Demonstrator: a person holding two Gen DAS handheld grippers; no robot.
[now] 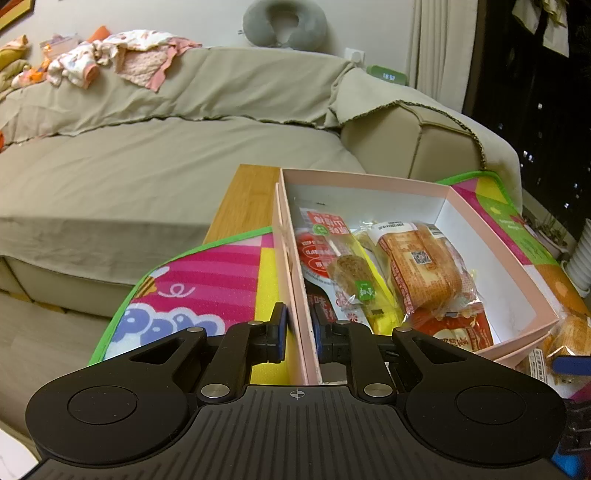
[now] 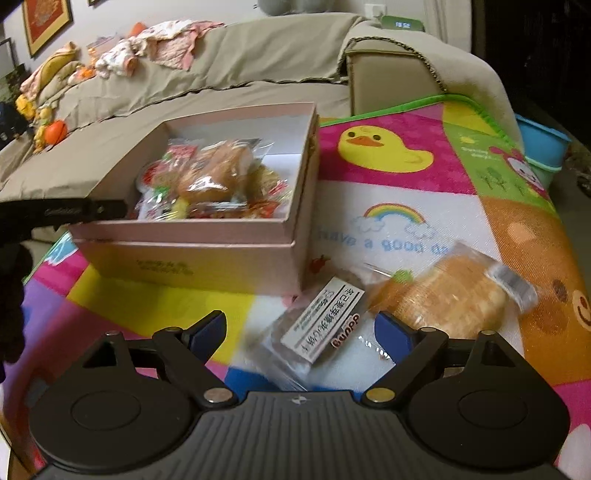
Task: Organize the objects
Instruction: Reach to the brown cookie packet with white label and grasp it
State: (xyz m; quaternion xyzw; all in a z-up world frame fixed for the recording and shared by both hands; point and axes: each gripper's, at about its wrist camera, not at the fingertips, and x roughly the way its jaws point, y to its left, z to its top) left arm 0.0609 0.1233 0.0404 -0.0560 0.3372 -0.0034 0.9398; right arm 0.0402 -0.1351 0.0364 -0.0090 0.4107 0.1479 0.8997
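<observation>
Left gripper [image 1: 301, 334] jaws clamp the pink box [image 1: 295, 295] wall; right gripper [image 2: 301, 328] jaws gape over a slippery wrapped cake [image 2: 314, 328] that may squirt free.

Our count of what lies here

We see one pink box [image 2: 192, 254], two wrapped pastries [image 2: 436, 295] outside it on one play mat [image 2: 388, 192], and two grippers [image 2: 299, 332].

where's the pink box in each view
Left wrist: the pink box fills the centre and right, open and full of snack packets; the left gripper is shut on its near-left wall.
Right wrist: the box sits left of centre, beyond the open right gripper.
Shared landmark: the green clock behind the sofa arm.
</observation>
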